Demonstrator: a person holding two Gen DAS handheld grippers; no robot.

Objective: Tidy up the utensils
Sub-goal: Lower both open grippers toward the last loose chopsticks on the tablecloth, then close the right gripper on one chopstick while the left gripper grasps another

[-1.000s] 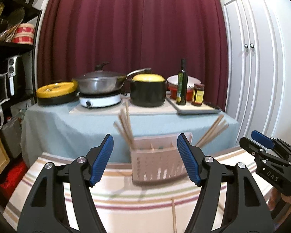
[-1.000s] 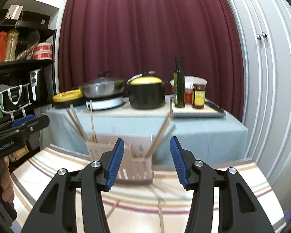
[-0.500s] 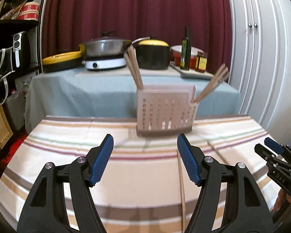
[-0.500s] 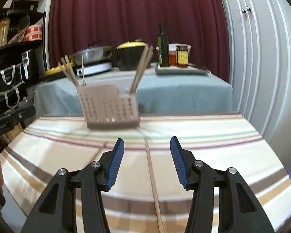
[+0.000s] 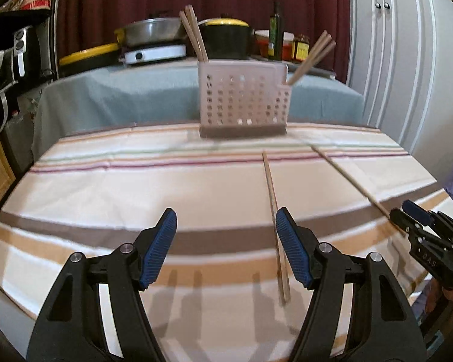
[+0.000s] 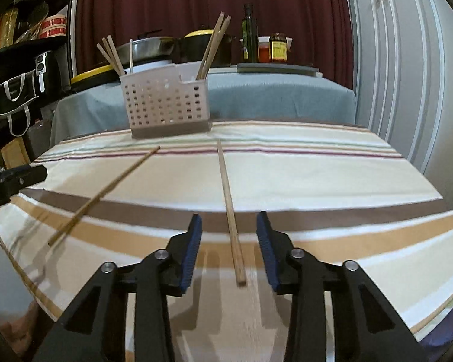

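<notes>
Your striped tablecloth (image 6: 302,175) fills most of both views. Behind it stands a second table under a grey-blue cloth (image 5: 130,96), carrying a black pot with a yellow lid (image 5: 226,34), a steel pan (image 5: 154,31), an oil bottle (image 6: 249,37) and jars.

At the far edge of the striped cloth sits your perforated white utensil caddy (image 6: 166,107), upright. Chopsticks already stand in it: one bundle (image 6: 111,55) leaning out of its left end, another bundle (image 6: 214,45) leaning out of its right end, as the right wrist camera shows them.

Two loose chopsticks lie flat on the cloth, well apart from each other. The straight chopstick (image 6: 230,211) runs from just in front of the caddy toward you. The slanted chopstick (image 6: 105,193) lies off to the left in the right wrist view.

Your right gripper (image 6: 229,249) is spread open and holds nothing. The near end of the straight chopstick lies between its blue pads (image 6: 191,250), touching neither as far as you can see. The gripper points forward, low over the cloth.

Your left gripper (image 5: 226,247) is spread wider and is empty too. In its own view the slanted chopstick passes just beside the right pad (image 5: 293,250); contact cannot be told. It points level toward the caddy.
</notes>
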